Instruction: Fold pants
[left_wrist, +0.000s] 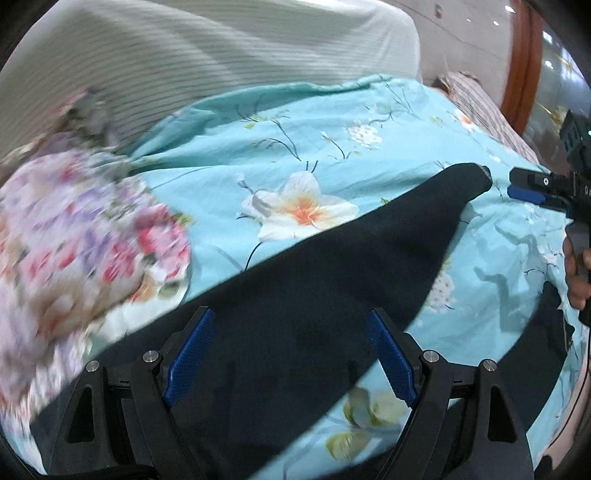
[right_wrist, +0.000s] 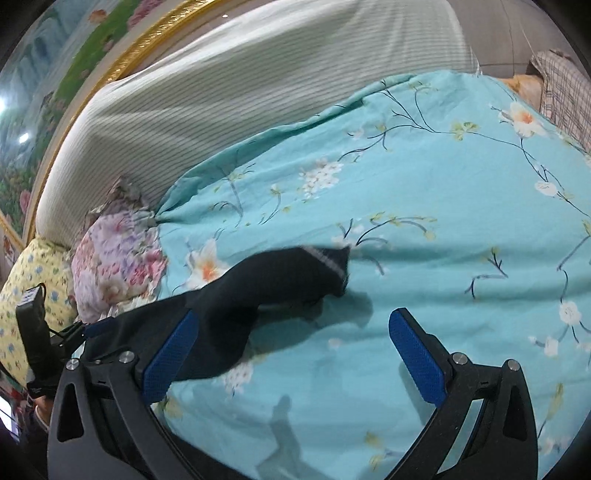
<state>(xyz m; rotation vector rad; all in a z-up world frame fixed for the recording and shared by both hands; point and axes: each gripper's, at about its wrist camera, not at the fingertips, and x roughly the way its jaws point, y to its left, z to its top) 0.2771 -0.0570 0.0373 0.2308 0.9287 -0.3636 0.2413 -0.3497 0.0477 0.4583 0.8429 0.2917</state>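
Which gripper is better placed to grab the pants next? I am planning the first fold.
Left, probably. The left gripper is open directly over the black pants. The right gripper is open mostly over bare bedsheet.

My left wrist camera looks low and close across the turquoise bedspread (left_wrist: 325, 122) toward its far edge, my right wrist camera alike, both sharing the black pants (left_wrist: 295, 295) and striped pillow (right_wrist: 229, 96).

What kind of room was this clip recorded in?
Most likely a bedroom: the black pants lie on a bed's turquoise floral sheet, with a floral pillow and striped bedding behind.
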